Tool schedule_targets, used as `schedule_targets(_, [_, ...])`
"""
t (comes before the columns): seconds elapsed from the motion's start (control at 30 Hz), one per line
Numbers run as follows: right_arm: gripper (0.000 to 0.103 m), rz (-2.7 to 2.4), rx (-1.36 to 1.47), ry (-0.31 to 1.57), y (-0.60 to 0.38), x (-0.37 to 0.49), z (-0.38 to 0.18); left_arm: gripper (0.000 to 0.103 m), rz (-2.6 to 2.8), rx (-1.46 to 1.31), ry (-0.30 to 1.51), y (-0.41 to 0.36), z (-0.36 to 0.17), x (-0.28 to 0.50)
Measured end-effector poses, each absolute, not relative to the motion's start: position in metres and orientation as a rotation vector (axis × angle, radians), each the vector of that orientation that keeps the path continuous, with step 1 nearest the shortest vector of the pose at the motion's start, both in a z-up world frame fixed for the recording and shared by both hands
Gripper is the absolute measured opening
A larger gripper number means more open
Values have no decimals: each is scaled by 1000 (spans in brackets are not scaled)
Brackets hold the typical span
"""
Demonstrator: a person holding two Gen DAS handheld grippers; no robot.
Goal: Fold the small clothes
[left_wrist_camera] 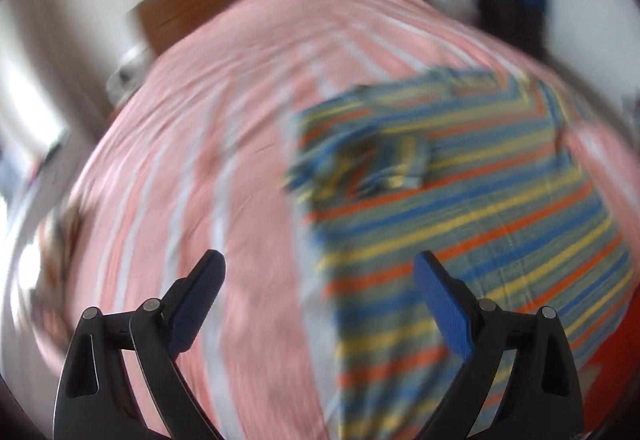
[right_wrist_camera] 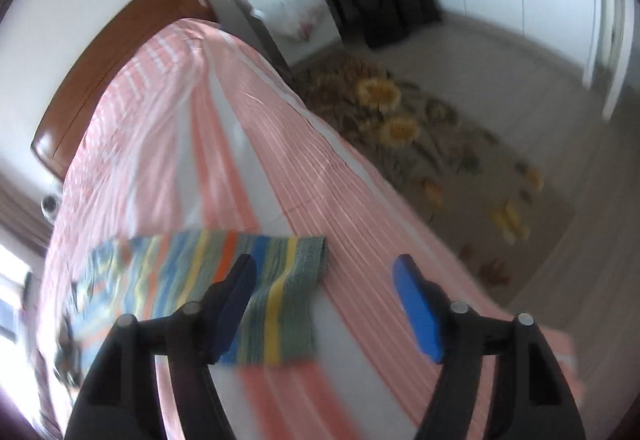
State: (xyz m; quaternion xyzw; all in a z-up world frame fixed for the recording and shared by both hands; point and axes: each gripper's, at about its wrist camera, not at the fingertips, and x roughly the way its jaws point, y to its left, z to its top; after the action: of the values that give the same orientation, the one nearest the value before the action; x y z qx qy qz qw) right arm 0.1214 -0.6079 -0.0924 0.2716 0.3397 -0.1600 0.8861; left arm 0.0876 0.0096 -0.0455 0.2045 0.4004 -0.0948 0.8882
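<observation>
While the shirt (left_wrist_camera: 460,207) lies flat on the bed (left_wrist_camera: 208,143), part folded, both the left gripper (left_wrist_camera: 320,276) and right gripper (right_wrist_camera: 324,280) hover above it, jaws apart and empty. Next, pinch an outer edge cleanly, both layers together, and fold it square.

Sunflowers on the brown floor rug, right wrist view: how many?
2 clear: one yellow sunflower, another just below it. Smaller yellow blooms farther down the patterned rug are too blurred to identify.
</observation>
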Motion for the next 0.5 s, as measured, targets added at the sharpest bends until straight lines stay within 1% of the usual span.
schedule_targets(0.07, [71,-275,546,677,-586,98,-83,93,-238,516,839,-25,-65,117])
schedule_targets(0.13, [71,-210,540,661,-559,77,-79,93,-272,530,864,-50,-80,142])
schedule_targets(0.23, [71,-118,488,644,-508,43,-79,92,-257,512,968,-75,-116,187])
schedule_targets(0.27, [71,-82,467,634,-485,29,-79,82,-239,490,1013,-78,-130,201])
schedule_targets(0.3, [71,-60,455,627,-470,18,-81,75,-240,459,1035,-78,-137,207])
schedule_targets(0.33, [71,-46,448,620,-460,10,-83,53,-252,407,1041,-76,-138,211])
schedule_targets(0.37, [71,-28,437,615,-444,1,-86,8,-237,373,1037,-73,-134,213])
schedule_targets(0.43, [71,-6,405,612,-419,-12,-92,6,-222,266,1033,-54,-117,212])
schedule_targets(0.5, [71,10,380,612,-397,-21,-98,5,-168,119,993,-11,-89,210])
